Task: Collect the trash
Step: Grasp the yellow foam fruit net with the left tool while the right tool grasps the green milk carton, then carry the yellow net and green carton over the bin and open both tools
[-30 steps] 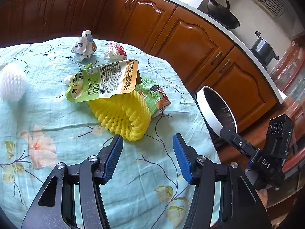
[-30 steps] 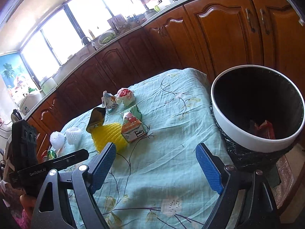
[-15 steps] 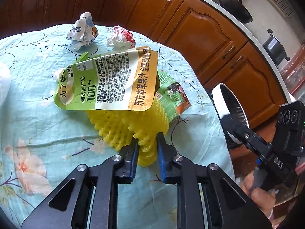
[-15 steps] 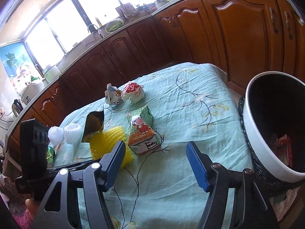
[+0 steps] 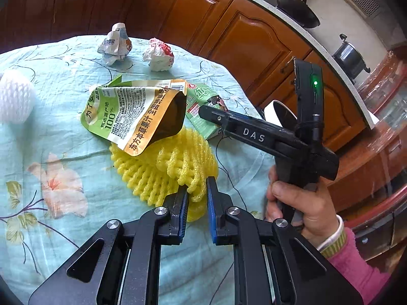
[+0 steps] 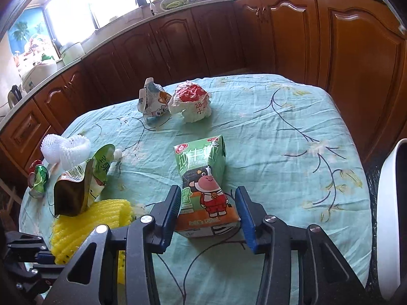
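My left gripper (image 5: 197,190) is shut on the near edge of a yellow foam fruit net (image 5: 165,167), which lies on the tablecloth. A green and orange juice pouch (image 5: 134,117) rests on top of the net. My right gripper (image 6: 207,199) straddles the bottom end of a green milk carton (image 6: 203,178) lying flat. Its jaws are closing, with the left pad at the carton's side and a thin gap at the right pad. In the left wrist view the right gripper (image 5: 203,113) reaches in from the right, held by a hand (image 5: 300,203).
Two crumpled wrappers (image 6: 152,104) (image 6: 190,101) lie at the far side of the table. White foam nets (image 6: 66,150) and a crushed can (image 6: 38,178) sit at the left. A white-rimmed bin (image 6: 389,203) stands off the table's right edge. Wooden cabinets (image 6: 279,38) ring the table.
The left gripper moved up to the yellow net and shut on its edge. The right gripper swung left from the bin to the milk carton, its jaws narrowing around it.
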A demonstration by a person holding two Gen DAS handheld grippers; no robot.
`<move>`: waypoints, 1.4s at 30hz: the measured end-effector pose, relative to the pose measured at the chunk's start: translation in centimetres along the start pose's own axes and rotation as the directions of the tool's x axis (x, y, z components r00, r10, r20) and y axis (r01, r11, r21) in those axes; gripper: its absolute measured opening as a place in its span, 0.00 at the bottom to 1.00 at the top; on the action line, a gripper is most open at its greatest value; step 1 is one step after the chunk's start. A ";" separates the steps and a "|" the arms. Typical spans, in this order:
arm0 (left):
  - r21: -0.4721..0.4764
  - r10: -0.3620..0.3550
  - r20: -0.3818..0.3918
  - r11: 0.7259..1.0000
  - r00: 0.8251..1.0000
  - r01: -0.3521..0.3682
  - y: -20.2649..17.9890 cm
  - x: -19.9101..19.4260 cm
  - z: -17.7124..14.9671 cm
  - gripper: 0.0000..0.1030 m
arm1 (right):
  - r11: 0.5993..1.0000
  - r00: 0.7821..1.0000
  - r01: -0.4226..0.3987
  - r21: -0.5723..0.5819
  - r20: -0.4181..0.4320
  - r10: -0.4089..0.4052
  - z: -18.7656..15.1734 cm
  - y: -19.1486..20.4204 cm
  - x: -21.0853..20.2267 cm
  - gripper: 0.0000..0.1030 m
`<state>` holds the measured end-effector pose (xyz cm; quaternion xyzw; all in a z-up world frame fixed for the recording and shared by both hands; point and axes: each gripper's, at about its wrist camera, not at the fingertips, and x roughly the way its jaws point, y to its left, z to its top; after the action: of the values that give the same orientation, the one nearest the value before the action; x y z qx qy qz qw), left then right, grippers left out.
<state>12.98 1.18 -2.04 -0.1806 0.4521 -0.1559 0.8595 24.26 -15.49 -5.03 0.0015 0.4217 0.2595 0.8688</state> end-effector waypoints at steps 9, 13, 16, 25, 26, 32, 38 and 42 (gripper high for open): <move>0.073 -0.057 -0.008 0.996 0.998 0.058 -3.6 0.6 0.0 0.12 | 0.993 0.997 -0.002 0.116 0.078 -0.007 -3.0 -2.9 -5.9 0.43; 0.103 -0.069 -0.019 0.992 0.997 0.071 -5.1 1.2 -0.2 0.12 | 0.990 0.998 0.019 0.136 0.063 -0.027 -4.7 -4.3 -8.0 0.43; 0.113 -0.067 -0.028 0.991 0.997 0.070 -5.5 1.6 -0.3 0.12 | 0.991 1.000 0.013 0.131 0.008 -0.014 -5.3 -4.7 -7.7 0.45; 0.100 -0.035 -0.017 0.994 0.999 0.037 -5.1 1.1 -0.5 0.12 | 0.998 0.998 0.062 0.010 -0.031 -0.061 -3.8 -3.3 -6.3 0.40; 0.100 -0.032 -0.014 0.994 0.999 0.033 -5.1 1.0 -0.5 0.12 | 0.998 0.997 0.061 -0.004 -0.043 -0.061 -4.0 -3.1 -6.0 0.37; 0.121 -0.031 -0.015 0.992 0.999 0.033 -6.0 1.3 -0.4 0.12 | 0.997 0.997 0.079 0.022 0.005 -0.079 -4.8 -3.7 -8.0 0.33; 0.183 -0.059 -0.026 0.981 0.998 0.063 -9.0 2.4 0.0 0.12 | 0.986 0.991 0.056 0.160 0.111 -0.075 -5.3 -7.0 -12.9 0.33; 0.222 -0.081 -0.034 0.971 0.996 0.087 -11.1 3.3 0.8 0.12 | 0.974 0.981 0.075 0.215 0.158 -0.111 -5.8 -9.0 -15.6 0.33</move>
<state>14.28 -9.99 0.99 -0.0997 0.4344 -0.2443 0.8612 16.10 -31.62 0.64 0.0947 0.3707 0.1716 0.9078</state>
